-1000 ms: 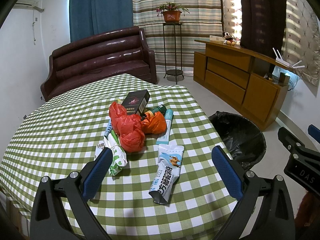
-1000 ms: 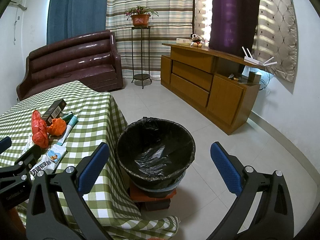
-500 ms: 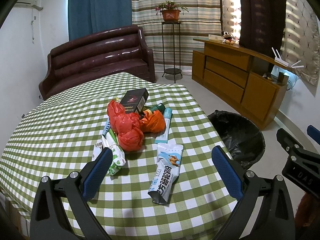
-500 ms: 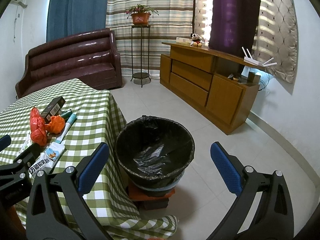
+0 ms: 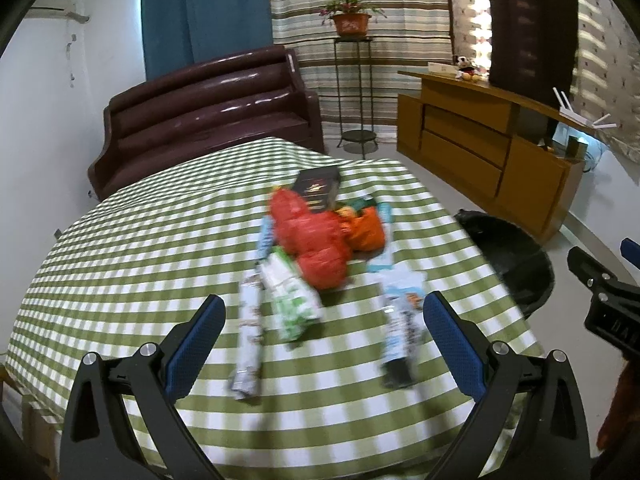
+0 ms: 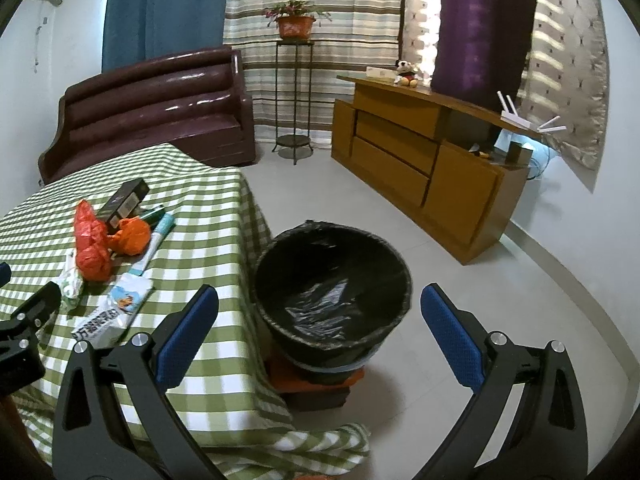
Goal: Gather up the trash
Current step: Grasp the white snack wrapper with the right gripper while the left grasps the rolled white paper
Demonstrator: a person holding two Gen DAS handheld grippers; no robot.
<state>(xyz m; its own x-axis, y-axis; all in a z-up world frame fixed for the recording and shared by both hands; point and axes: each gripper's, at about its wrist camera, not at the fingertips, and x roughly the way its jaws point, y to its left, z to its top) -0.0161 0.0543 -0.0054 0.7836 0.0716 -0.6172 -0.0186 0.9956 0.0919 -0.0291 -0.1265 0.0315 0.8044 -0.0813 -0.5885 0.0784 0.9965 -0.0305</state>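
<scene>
Trash lies bunched at the middle of the worktop (image 5: 120,264): a red bag (image 5: 310,240), an orange bag (image 5: 366,230), a dark box (image 5: 318,186), a green-and-white packet (image 5: 290,292) and a white pouch (image 5: 402,320) nearest the lower right. The bin (image 6: 334,292) stands on the floor just beside the worktop's edge, probably so that pieces can be dropped straight in. The left gripper (image 5: 322,330) hangs over the pile, fingers spread and empty; the right gripper (image 6: 320,330) faces the bin, fingers likewise spread with nothing between them. Compared with half a second ago, the left view is blurred and the pile sits closer and lower in the frame, while the right view has barely shifted.
</scene>
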